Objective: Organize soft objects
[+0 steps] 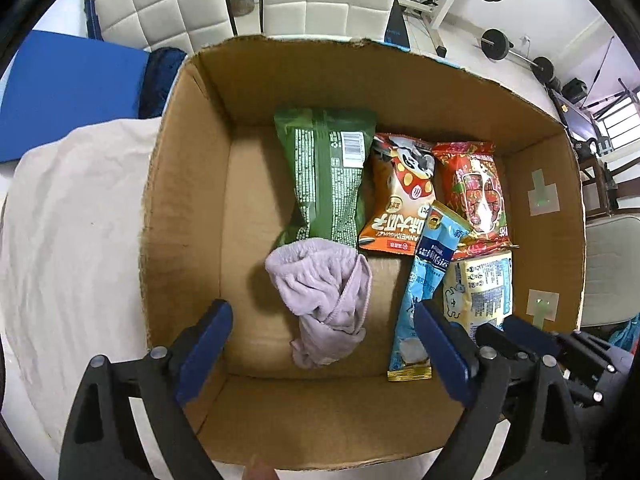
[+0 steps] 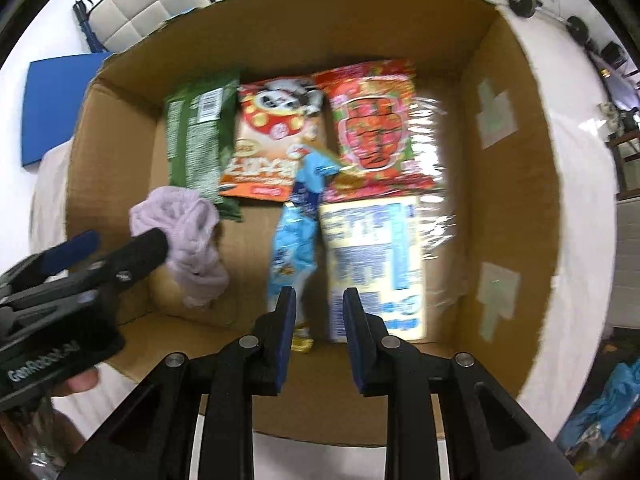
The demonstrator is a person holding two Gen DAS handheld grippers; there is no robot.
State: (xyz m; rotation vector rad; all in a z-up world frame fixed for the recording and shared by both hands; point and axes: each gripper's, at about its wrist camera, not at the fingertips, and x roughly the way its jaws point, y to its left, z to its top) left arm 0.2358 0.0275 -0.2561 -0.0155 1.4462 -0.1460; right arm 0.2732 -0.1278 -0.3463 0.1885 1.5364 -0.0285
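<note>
Cardboard walls of an open box point(image 1: 192, 216) frame everything, with a pale cloth point(image 1: 72, 216) lying outside its left wall. Furthest left inside, a green snack bag point(image 1: 324, 172) lies flat, and a crumpled lilac cloth point(image 1: 324, 300) sits on the box floor touching that bag's near end. The left gripper point(image 1: 324, 344) hangs above it with its jaws spread wide; the cloth lies free between and below the pads, let go. Next comes an orange snack bag point(image 1: 400, 196), then a long light-blue packet point(image 2: 294, 248) lying slantwise with its far end over the orange bag. The right gripper point(image 2: 319, 336) points down over the blue packet's near end, jaws a narrow gap apart and gripping nothing; that view is blurred. Beside it lies a yellow-and-blue packet point(image 2: 372, 264), and behind that a red snack bag point(image 2: 372, 128), both near the right wall.

The drop looks done, so the good move is probably to lift both grippers straight up, clear of the walls, so no pad drags the cloth or tips the blue packet. A bare patch of floor left of the cloth would suit the next soft thing.
</note>
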